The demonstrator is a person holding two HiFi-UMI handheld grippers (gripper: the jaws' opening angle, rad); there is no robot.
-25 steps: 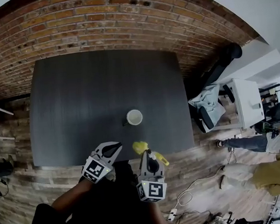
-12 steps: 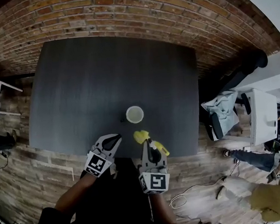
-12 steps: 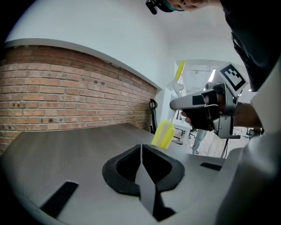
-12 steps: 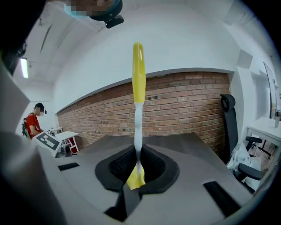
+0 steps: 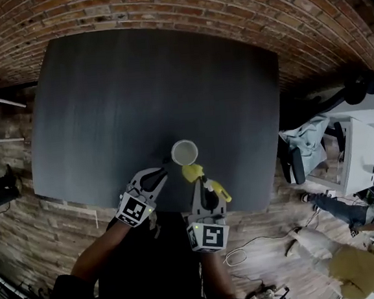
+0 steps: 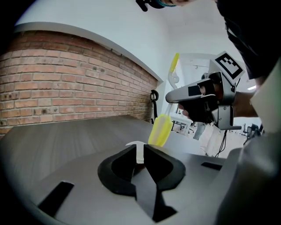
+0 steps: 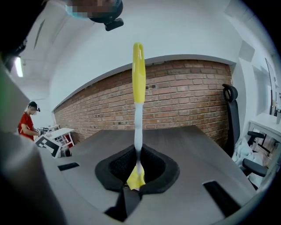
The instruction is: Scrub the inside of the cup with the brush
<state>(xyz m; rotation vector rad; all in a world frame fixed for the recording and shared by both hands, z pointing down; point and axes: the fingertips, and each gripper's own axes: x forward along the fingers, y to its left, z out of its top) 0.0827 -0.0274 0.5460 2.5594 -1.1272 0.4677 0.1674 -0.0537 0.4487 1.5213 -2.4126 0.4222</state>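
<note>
Forearms extend side by side toward the cup, left hand-held gripper closed empty, right hand-held gripper clamping the brush.

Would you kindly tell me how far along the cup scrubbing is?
Done: the right gripper grips the brush. In hand: its yellow head hangs just short of the cup, not inside; the left gripper is shut and empty. Left: all the scrubbing.

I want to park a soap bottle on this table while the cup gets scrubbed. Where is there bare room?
The table is bare from the cup back toward the brick wall and out to both side edges. It is crowded only at the near edge, where the left gripper, the right gripper and its brush cluster by the cup.
</note>
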